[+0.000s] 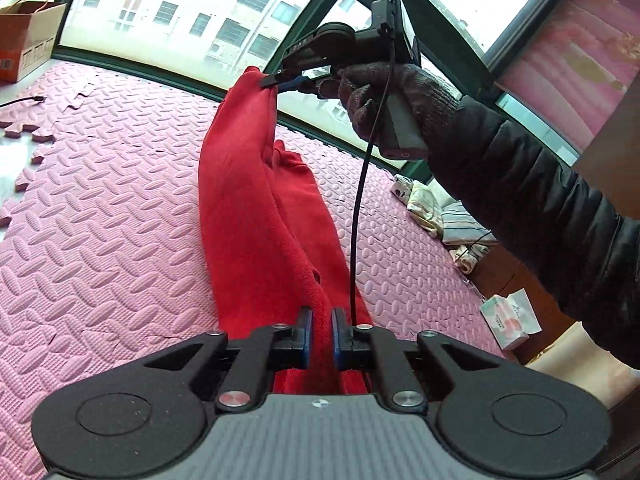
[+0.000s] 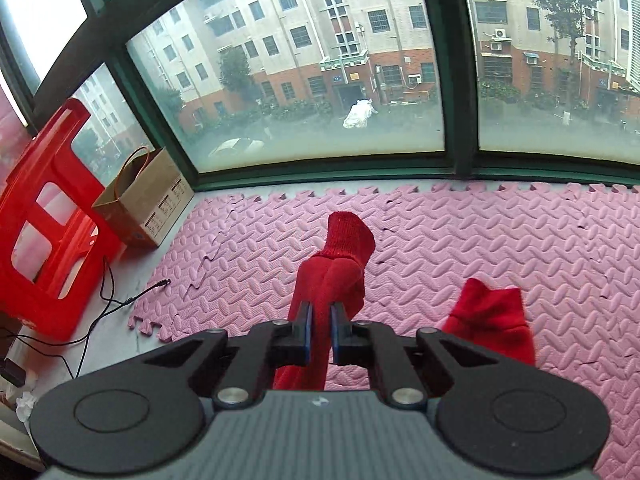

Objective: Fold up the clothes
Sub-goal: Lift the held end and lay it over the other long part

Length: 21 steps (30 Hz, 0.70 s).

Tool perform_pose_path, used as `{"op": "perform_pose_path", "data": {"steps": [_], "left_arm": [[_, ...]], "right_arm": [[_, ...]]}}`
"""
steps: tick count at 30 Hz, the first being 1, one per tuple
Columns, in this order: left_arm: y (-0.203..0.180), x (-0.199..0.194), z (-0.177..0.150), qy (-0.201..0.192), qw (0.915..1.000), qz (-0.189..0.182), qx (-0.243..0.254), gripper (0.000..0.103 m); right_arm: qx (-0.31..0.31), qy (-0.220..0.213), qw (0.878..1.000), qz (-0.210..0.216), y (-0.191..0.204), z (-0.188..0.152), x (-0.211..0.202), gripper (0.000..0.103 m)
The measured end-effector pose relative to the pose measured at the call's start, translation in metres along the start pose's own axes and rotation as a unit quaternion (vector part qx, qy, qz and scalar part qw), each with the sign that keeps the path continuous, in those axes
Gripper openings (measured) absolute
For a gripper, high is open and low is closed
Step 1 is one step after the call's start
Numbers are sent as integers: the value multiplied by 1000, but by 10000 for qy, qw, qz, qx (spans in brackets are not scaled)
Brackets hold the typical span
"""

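- Red garment [image 1: 256, 216] is held stretched above the pink mat [image 1: 100, 220].
- Left gripper [image 1: 319, 334] is clamped on one end.
- Right gripper [image 1: 280, 80] is pinched shut on the other end.

Fleecy matt garment [image 1: 256, 216] — embossed foam mat [image 1: 100, 220]

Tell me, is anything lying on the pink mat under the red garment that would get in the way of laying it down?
Nothing visible does. The red garment hangs between the left gripper and right gripper, and the pink mat beneath it looks bare; the cardboard box sits off its edge.
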State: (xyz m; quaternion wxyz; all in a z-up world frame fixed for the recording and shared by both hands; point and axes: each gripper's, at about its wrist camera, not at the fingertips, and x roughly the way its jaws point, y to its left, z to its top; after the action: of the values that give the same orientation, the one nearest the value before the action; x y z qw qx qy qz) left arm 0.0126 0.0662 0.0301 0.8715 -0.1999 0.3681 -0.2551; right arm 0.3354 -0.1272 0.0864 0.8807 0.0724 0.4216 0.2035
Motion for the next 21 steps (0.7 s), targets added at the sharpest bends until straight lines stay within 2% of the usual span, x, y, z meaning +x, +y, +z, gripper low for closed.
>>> {"op": "perform_pose_path", "data": {"steps": [6,12,21], "left_arm": [[-31,27,5,278,9988,-282,304,10],[-54,68,1,733,9954,-378,493,10],[-69,112,-9,1404,9870,-353,691,10]], "right_arm": [[335,-36,9994,0,-67,-5,-15,8],[626,160,9979,55,-119,-22,0,8],[798,516,9952,-240,-167,-55,24,10]]}}
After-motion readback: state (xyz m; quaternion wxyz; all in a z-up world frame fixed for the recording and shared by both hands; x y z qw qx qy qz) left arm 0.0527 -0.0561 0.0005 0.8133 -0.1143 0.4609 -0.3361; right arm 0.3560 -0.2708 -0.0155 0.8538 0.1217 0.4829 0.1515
